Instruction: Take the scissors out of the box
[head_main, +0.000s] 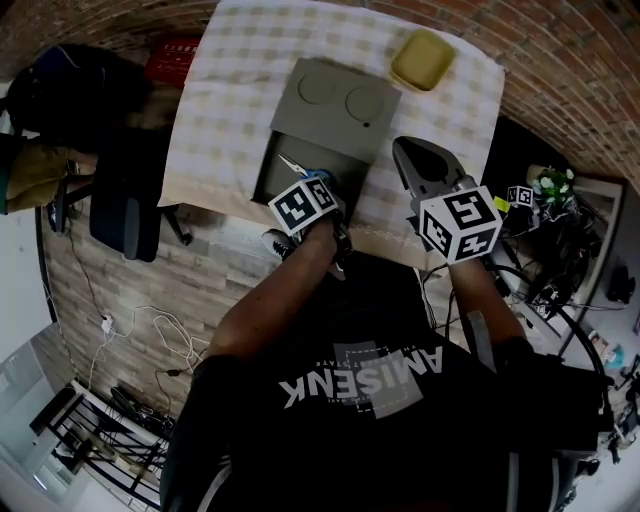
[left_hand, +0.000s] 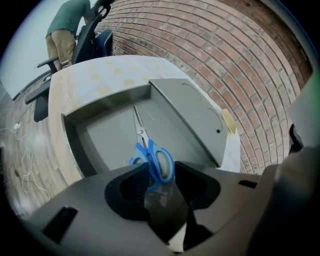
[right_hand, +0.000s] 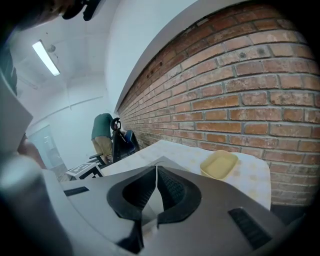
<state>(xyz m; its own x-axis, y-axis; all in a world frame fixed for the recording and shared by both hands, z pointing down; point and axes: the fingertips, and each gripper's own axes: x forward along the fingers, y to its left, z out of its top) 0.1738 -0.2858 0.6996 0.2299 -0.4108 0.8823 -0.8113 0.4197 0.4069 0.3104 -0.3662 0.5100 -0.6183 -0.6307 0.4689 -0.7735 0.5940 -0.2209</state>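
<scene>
Left gripper view looks along the left gripper (left_hand: 155, 172), whose jaws are clamped on the blue plastic handle loops of the steel-bladed scissors (left_hand: 143, 135). The scissors' long axis runs straight on from the jaws: handles at the tool, shut blades pointing away over the floor of the open grey rectangular box (left_hand: 107, 135) toward its far wall. To the right, the flat grey lid (left_hand: 190, 117) lies folded back on the checked tablecloth. So the scissors are inside the box, held at its near side, and the move to come looks like a lift up and back toward the person, with the blade tips the last part to clear the rim. I cannot tell from this view whether the tips rest on the box floor or hang just above it. Head view shows what that close view cannot: the left gripper is the one at the box, while the right gripper (head_main: 415, 160) is held apart to the right, over the cloth beside the box. It also shows a pale yellow shallow tray (head_main: 422, 60) sitting farther back on the cloth, well clear of the lifting path. Right gripper view shows its ribbed pads pressed together with nothing between them, pointing past the tray at a brick wall.
</scene>
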